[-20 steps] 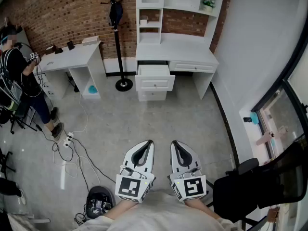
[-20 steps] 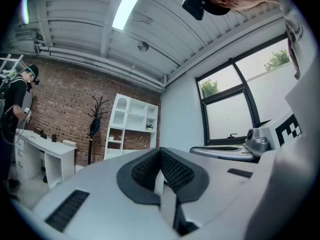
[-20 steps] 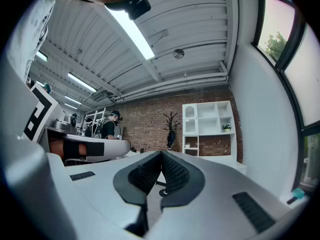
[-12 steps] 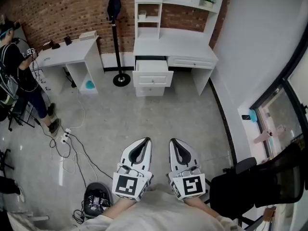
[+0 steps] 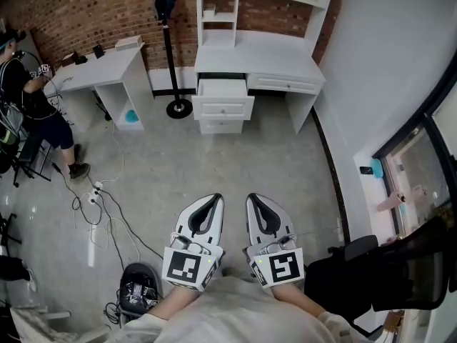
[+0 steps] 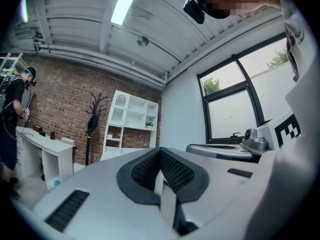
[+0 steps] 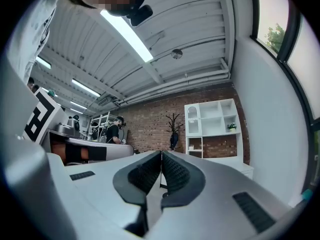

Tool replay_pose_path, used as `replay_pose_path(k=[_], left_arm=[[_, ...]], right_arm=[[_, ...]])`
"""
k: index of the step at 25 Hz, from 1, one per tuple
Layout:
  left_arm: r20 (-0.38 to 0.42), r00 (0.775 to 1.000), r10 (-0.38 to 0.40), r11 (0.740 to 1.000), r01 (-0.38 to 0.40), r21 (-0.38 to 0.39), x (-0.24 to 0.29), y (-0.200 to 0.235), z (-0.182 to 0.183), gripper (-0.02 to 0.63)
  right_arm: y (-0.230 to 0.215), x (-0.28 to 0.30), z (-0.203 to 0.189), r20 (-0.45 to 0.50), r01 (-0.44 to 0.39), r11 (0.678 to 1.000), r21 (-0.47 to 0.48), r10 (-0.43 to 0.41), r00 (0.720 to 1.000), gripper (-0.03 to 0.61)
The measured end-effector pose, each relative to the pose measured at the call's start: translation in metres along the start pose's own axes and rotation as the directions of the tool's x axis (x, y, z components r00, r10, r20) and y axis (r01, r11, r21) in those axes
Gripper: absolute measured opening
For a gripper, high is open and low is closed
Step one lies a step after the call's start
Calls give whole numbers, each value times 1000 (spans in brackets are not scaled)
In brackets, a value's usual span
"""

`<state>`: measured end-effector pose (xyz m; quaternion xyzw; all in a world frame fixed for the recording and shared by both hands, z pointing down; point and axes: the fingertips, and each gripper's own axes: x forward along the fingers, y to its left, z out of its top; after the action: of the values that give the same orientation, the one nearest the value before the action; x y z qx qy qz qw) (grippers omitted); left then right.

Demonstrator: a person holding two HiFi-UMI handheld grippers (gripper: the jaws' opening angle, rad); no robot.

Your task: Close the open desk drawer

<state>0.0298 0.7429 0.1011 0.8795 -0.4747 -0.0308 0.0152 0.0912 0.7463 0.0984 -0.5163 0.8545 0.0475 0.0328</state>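
Note:
A white desk (image 5: 260,63) with a shelf unit stands against the brick wall at the far end of the room. Its top left drawer (image 5: 223,88) is pulled out, above the closed drawer front (image 5: 222,110). My left gripper (image 5: 211,199) and right gripper (image 5: 254,199) are held side by side close to my body, far from the desk, above the concrete floor. Both have their jaws shut with nothing between them. In the left gripper view my left gripper (image 6: 160,151) points toward the desk and shelves (image 6: 127,126); my right gripper (image 7: 161,155) does the same.
A coat stand (image 5: 168,48) stands left of the desk. A second white desk (image 5: 100,70) is at the left with a person (image 5: 28,98) beside it. Cables (image 5: 107,206) and a dark bag (image 5: 139,291) lie on the floor. A black chair (image 5: 385,270) is at my right.
The view has shifted: the desk and drawer now appear slightly higher and further left in the head view. Both grippers stay shut side by side.

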Motion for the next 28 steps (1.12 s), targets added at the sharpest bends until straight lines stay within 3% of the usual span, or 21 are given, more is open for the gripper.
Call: replay_pose_path(k=[6, 12, 20, 28], left_arm=[[11, 1000, -1, 1000, 0, 6, 41, 31, -2, 18], [-11, 1000, -17, 1000, 17, 4, 100, 92, -16, 18], [-6, 998, -61, 998, 61, 13, 175, 181, -5, 18], [-29, 995, -98, 995, 98, -2, 219, 233, -8, 18]], right_arm=[[-22, 47, -17, -26, -2, 1000, 5, 2, 1000, 32], [-46, 127, -33, -41, 21, 1000, -8, -22, 999, 32], [-78, 231, -38, -37, 103, 995, -1, -103, 994, 32], [-96, 292, -52, -74, 157, 988, 12, -155, 985, 32]])
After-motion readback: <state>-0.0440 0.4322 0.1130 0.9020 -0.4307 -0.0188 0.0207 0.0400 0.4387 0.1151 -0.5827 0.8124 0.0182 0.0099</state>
